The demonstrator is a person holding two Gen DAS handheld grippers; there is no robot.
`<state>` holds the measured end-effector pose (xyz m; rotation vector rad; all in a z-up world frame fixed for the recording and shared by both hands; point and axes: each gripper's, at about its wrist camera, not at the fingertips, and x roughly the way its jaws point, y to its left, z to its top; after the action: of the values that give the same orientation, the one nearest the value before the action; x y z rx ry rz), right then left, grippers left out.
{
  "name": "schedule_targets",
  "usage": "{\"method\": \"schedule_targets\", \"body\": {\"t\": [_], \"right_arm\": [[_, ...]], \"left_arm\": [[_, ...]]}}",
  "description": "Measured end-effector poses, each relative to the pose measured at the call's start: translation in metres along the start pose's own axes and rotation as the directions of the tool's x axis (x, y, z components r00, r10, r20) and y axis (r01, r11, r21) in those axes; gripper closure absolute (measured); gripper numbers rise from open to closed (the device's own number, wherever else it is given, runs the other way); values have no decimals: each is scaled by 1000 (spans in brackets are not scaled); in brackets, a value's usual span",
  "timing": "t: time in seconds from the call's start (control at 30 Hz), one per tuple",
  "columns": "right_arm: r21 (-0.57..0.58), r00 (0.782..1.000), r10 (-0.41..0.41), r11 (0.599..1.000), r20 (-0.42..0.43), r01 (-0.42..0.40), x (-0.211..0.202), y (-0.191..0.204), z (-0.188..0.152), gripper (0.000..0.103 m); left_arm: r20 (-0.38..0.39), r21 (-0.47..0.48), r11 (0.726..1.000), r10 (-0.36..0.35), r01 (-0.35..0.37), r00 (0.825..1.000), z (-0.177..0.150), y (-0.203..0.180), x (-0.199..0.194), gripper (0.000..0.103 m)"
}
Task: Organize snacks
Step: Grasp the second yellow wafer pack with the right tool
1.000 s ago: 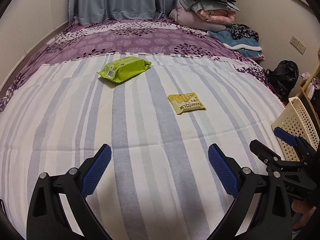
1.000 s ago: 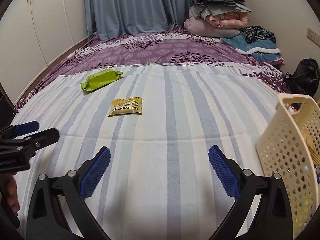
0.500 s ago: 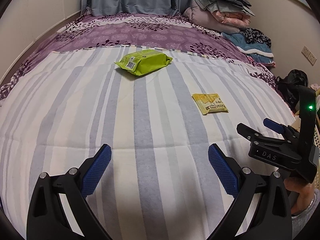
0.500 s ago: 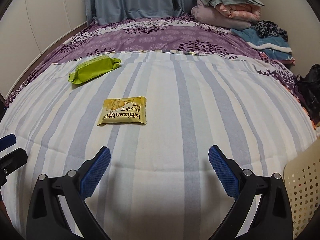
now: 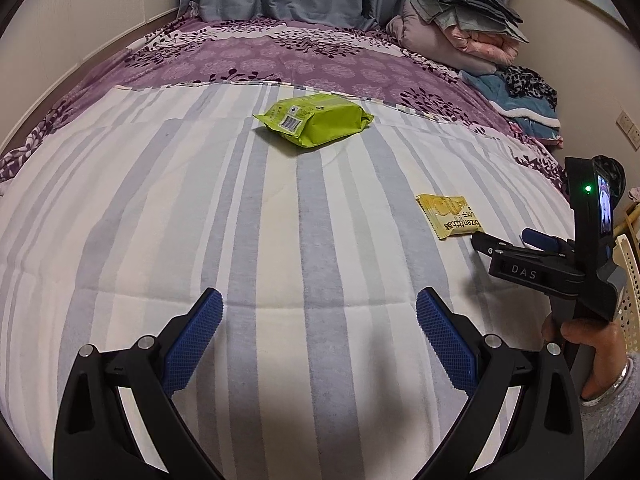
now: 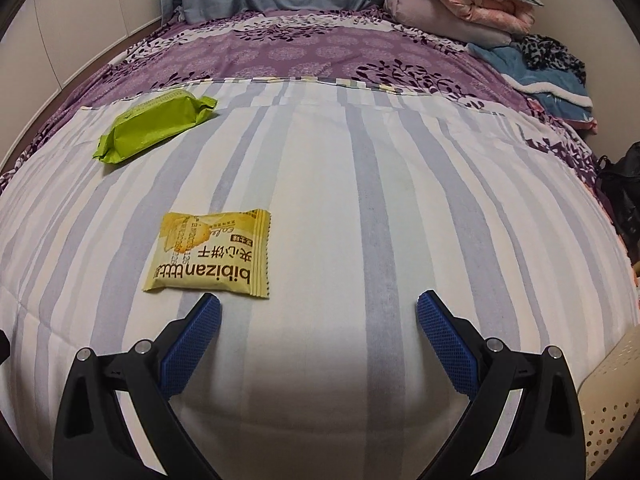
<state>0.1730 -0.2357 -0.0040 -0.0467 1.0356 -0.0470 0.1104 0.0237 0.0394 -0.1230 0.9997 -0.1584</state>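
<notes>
Hovering low over the striped blanket (image 6: 320, 208) on the bed, the right gripper (image 6: 318, 322) had its blue fingers (image 6: 192, 340) wide apart with nothing between them. The yellow snack packet (image 6: 210, 254) lay flat just ahead of the left-side finger, a bit off to that side and not between the two. The green snack bag (image 6: 154, 128) lay farther up the blanket, well apart from the yellow one, near the purple sheet (image 6: 320, 52).

The left gripper (image 5: 319, 322) was also open and empty, pointing toward the green bag (image 5: 316, 124) but still far from it.

I think the job in hand was picking up the yellow packet. To do it well, the right gripper needed to slide over so the packet sat in the middle of the gap. The packet was thin and flat, so the fingers should go down low, press a little into the soft blanket, and pinch across the packet without grabbing cloth too. A gentle squeeze would be best, since the food inside may break.

The cream basket (image 6: 612, 392) with holes was only a corner at the edge of the view, so I could not see what was in it. Only part of the person's hand (image 5: 588, 344) showed, past the black handle. The folded bedding (image 5: 460, 32) at the far end was piled up, and I could not tell each piece apart.
</notes>
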Motion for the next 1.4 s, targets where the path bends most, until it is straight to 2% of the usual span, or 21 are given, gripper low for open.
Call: {"method": "schedule_targets", "body": {"t": [0.47, 0.73, 0.9, 1.1, 1.27, 1.4], "right_arm": [[22, 999, -42, 999, -15, 43, 32, 4, 47, 5], [100, 1000, -19, 995, 0, 19, 31, 5, 58, 5], [154, 999, 33, 987, 24, -36, 24, 16, 52, 5], [133, 997, 78, 988, 29, -81, 26, 43, 50, 6], [103, 997, 72, 992, 18, -73, 29, 61, 51, 26], [79, 999, 47, 996, 16, -49, 28, 69, 51, 35]], "left_arm": [[-9, -34, 999, 3, -3, 1000, 3, 16, 9, 4], [-12, -63, 998, 10, -11, 1000, 4, 29, 13, 4], [-4, -75, 997, 6, -6, 1000, 9, 34, 14, 4], [4, -85, 996, 6, -5, 1000, 11, 39, 12, 4], [5, -99, 995, 17, -16, 1000, 10, 49, 12, 4], [5, -110, 994, 25, -24, 1000, 12, 56, 13, 4]]}}
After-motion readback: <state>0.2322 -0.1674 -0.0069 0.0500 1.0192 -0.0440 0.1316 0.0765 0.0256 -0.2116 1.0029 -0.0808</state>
